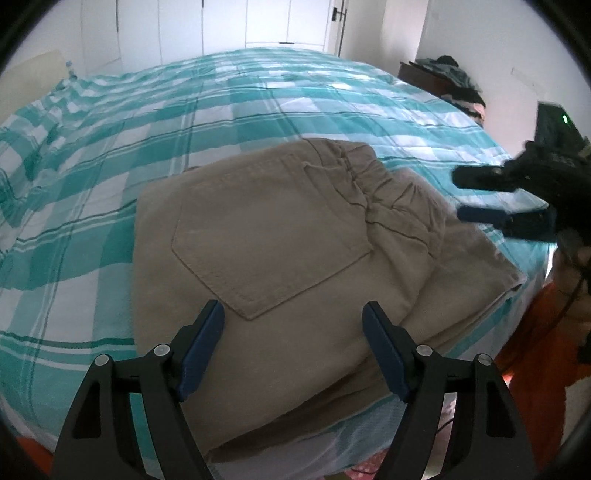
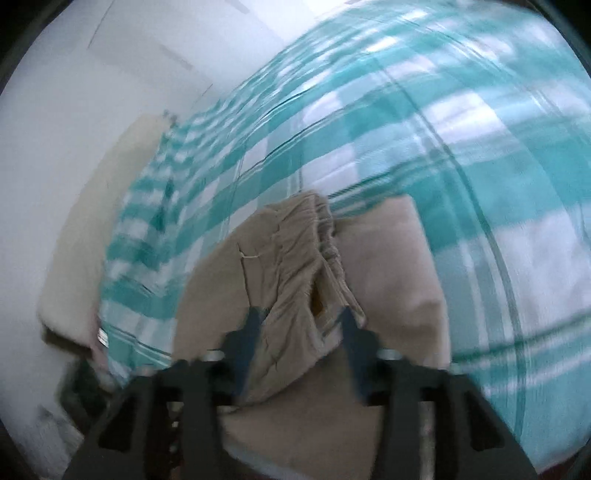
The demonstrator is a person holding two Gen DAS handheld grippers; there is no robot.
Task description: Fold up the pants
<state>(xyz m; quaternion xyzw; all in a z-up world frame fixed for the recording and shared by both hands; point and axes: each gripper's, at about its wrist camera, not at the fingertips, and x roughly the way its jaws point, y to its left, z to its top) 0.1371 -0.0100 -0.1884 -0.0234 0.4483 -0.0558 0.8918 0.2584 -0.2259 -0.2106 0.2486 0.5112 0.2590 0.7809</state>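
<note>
Blue pads [image 1: 201,354] of left gripper [image 1: 293,350] spread wide, empty, hovering over folded tan pants [image 1: 273,236] on checked bedspread [image 1: 92,177]. Right gripper [image 2: 301,343] blurry, parted, apparently holding nothing, waistband [image 2: 306,251] just ahead. Could snag it and undo the fold.

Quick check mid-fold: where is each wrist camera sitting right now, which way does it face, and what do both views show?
Left wrist: low at the near bed edge, looking across the folded khaki pants toward the wardrobe doors; its open left gripper frames the bottom, the right gripper and an orange sleeve show at right.
Right wrist: blurred, tilted, looking along the pants waistband toward a white wall; only its open right gripper shows.
Shared: the pants and the teal checked bedspread.
</note>
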